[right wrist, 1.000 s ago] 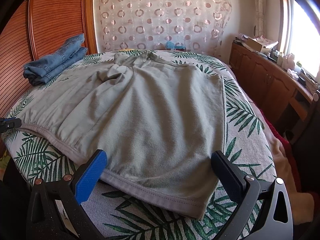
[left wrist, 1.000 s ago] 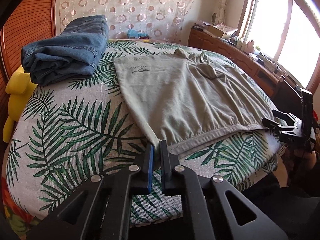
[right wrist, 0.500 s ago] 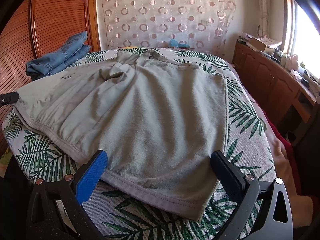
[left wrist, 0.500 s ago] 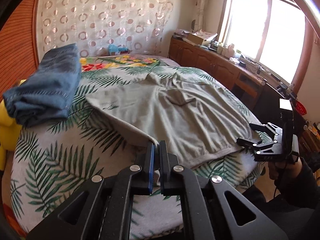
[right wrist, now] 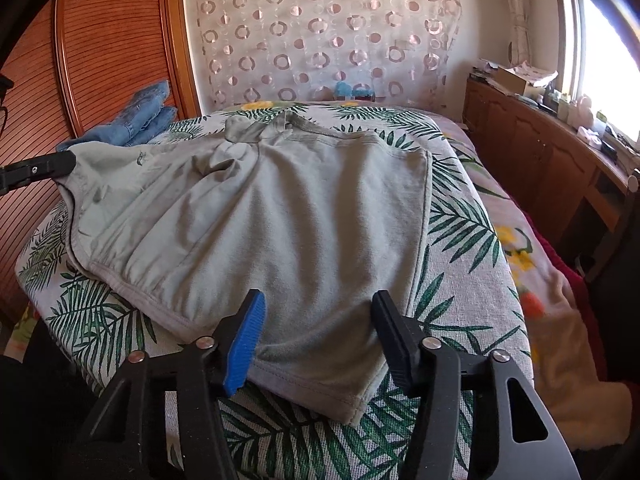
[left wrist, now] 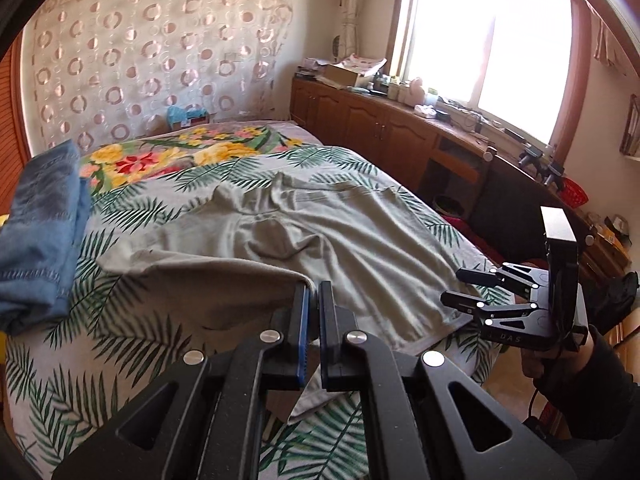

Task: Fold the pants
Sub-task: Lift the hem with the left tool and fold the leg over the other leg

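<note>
Grey-green pants [left wrist: 320,240] lie spread on the palm-leaf bed cover [left wrist: 100,344]. My left gripper [left wrist: 313,292] is shut on the near left corner of the pants and holds it lifted above the bed, so the fabric hangs from it. That lifted corner shows at the left of the right wrist view, with the left gripper [right wrist: 60,164] on it. My right gripper [right wrist: 318,308] is open, its fingers either side of the near right hem of the pants [right wrist: 280,220]. It also shows in the left wrist view [left wrist: 464,292], at the bed's right edge.
Folded blue jeans [left wrist: 36,232] lie at the left of the bed, also in the right wrist view [right wrist: 136,124]. A wooden cabinet [left wrist: 360,120] with clutter runs under the window on the right. A wooden headboard [right wrist: 100,48] stands at the left.
My left gripper has lifted the pants' corner up and carried it inward over the bed. My right gripper's fingers have closed partway and moved forward onto the hem.
</note>
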Available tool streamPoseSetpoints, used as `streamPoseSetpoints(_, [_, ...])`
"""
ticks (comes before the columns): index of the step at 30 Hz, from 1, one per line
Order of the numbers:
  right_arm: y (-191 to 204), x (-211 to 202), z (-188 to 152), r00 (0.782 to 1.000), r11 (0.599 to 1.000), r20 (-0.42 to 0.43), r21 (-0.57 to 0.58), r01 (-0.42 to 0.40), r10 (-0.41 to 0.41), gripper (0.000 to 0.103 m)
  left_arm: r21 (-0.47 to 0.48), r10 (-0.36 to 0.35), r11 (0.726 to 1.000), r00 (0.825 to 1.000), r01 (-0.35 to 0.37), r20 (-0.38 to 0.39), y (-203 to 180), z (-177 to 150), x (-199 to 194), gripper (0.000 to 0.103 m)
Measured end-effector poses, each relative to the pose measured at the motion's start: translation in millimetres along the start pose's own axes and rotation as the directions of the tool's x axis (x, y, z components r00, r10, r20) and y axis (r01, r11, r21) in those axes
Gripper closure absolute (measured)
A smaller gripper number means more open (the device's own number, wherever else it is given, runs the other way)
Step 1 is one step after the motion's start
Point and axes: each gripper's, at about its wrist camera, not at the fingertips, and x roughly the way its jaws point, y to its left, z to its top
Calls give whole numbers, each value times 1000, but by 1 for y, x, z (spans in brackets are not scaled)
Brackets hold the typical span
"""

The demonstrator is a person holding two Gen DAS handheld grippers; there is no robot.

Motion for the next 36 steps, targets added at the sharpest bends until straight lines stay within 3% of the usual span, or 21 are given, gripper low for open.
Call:
streamPoseSetpoints(4, [0,-4,-2,1000,1000,6,10,-6,6,58,22,-33,999,999,33,0,-14,14,7,98])
streamPoseSetpoints(17, [-13,-14,-6,1000,999,28,38,2,-3,59,89,-114,990,993,114,4,-58,51,24,98])
streamPoseSetpoints(25, [-19,-15,-9,1000,998,27,56,7,-9,59,80,-75,994,997,75,-12,-60,46,35,97])
streamPoseSetpoints(26, [-19,-15,-9,1000,998,27,56,8,-9,59,77,-65,995,998,66,-16,-57,44,36,96])
streamPoseSetpoints(31, [-18,-17,-8,1000,998,26,62,10,-11,59,63,-26,998,999,27,-20,-45,36,37,60])
streamPoseSetpoints(36, [-17,-18,-6,999,998,31,55,7,-9,59,34,-6,999,999,7,-34,-29,28,35,57])
